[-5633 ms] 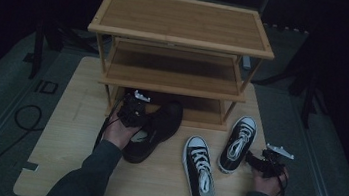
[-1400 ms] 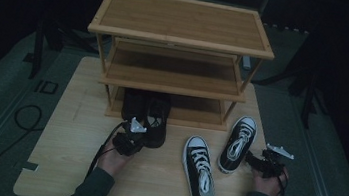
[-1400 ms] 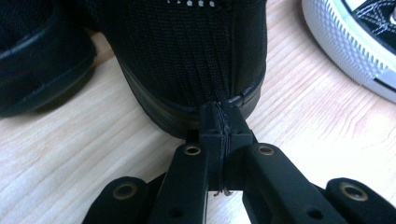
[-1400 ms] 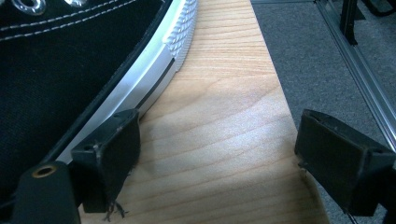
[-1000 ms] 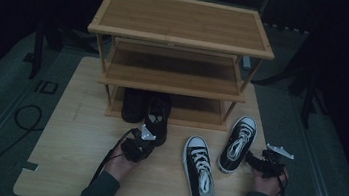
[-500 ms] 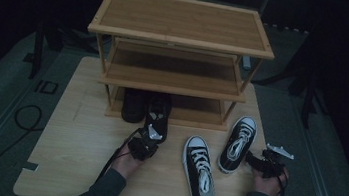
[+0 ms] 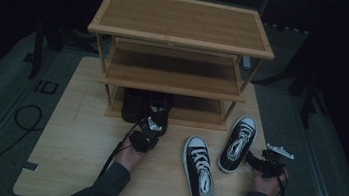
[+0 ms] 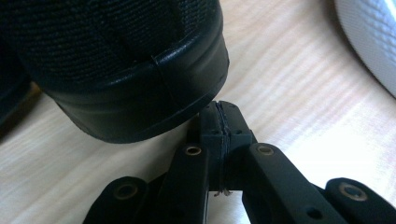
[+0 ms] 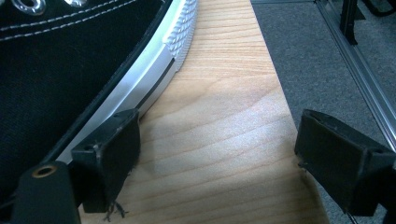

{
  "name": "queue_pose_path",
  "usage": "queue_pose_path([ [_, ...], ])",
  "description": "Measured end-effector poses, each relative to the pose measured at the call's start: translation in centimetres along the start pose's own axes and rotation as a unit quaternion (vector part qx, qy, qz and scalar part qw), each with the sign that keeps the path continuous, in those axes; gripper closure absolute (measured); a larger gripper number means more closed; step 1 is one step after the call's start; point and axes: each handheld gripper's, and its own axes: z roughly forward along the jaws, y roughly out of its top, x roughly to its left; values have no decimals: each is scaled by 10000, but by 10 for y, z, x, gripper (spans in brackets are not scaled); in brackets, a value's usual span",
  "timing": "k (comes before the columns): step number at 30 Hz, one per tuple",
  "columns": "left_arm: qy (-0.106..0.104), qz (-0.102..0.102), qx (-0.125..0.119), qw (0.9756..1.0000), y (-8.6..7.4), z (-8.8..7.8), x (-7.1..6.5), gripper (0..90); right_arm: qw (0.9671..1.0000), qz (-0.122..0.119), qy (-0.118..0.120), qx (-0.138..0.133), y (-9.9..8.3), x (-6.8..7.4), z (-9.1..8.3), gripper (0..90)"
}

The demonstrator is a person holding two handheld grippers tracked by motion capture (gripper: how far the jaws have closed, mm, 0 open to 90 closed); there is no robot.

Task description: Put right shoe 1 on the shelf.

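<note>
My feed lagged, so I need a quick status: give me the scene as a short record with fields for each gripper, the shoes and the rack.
left gripper: shut, nothing between the jaws, tips at the heel of the black shoe
right gripper: open, one jaw beside the right sneaker, nothing gripped
black shoes: pair on the rack's bottom shelf, heels toward the person
sneakers: two, on the table in front of the rack
rack: wooden, three tiers, upper two bare

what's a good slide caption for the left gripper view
Shut left gripper with its jaw tips at the heel of a black canvas shoe on the light wooden table.
</note>
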Motion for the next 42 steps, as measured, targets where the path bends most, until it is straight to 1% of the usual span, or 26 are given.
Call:
queue_pose_path([
  [1, 28, -59, 1, 10000, 1, 1, 3, 895, 10000, 1, 0, 0, 0, 0, 0, 142],
  [2, -25, -111, 5, 9999, 2, 1, 7, 895, 10000, 1, 0, 0, 0, 0, 0, 142],
  [3, -33, -152, 14, 9999, 2, 2, 10, 895, 10000, 1, 0, 0, 0, 0, 0, 142],
  [4, -1, -161, 24, 9999, 4, 3, 11, 895, 10000, 2, 0, 0, 0, 0, 0, 142],
  [7, 3, -205, 45, 9998, 8, 6, 15, 895, 10000, 0, 0, 1, 0, 0, 0, 142],
  [15, 36, -341, 42, 9994, 17, 13, 23, 894, 10000, 1, 0, 0, 0, 0, 0, 142],
  [19, 8, -391, 46, 9992, 19, 14, 25, 894, 10000, 0, 0, 0, 0, 0, 0, 142],
  [22, -34, -475, 51, 9989, 21, 16, 29, 892, 10000, 0, 0, 1, 0, 0, 0, 142],
  [29, -11, -569, 49, 9984, 23, 17, 34, 883, 10000, -1, 0, 0, 0, 0, 0, 142],
  [32, -3, -533, 34, 9986, 22, 15, 32, 855, 10000, 1, 0, 1, 0, 0, 0, 142],
  [37, -105, -381, -73, 9992, 21, 6, 27, 809, 10000, 0, 0, 0, 0, 0, 0, 142],
  [39, -144, -316, -103, 9993, 21, 3, 23, 772, 10000, 0, 0, 0, 0, 0, 0, 142],
  [41, -171, -252, -140, 9994, 21, 1, 16, 732, 10000, 0, 0, 1, 0, 0, 0, 142],
  [42, -194, -189, -148, 9995, 22, 0, 12, 715, 10000, -2, -1, 0, 0, 0, 0, 142],
])
